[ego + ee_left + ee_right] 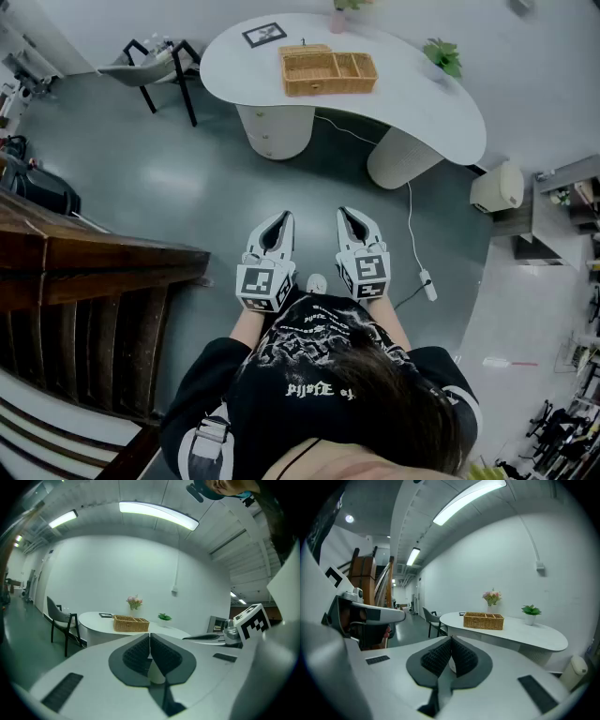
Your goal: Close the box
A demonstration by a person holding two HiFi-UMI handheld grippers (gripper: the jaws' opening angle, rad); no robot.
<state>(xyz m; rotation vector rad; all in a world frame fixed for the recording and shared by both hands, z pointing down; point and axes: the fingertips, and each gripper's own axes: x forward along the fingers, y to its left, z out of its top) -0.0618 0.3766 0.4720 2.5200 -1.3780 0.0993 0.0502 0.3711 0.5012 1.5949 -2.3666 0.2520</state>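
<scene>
evenly lit, cool and greenish, from strip lights (157,515) overhead; soft sheen on floor (173,178); heavy fisheye bending, dark corners in both gripper views; shadows faint.

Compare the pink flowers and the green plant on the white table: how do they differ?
The pink flowers show blooms; the green plant is only leaves. The pink flowers stand taller, in a slim vase, while the green plant sits low in a white pot. The pink flowers are just behind the wicker box; the green plant stands apart, to its right. Both are upright on the white table.
</scene>
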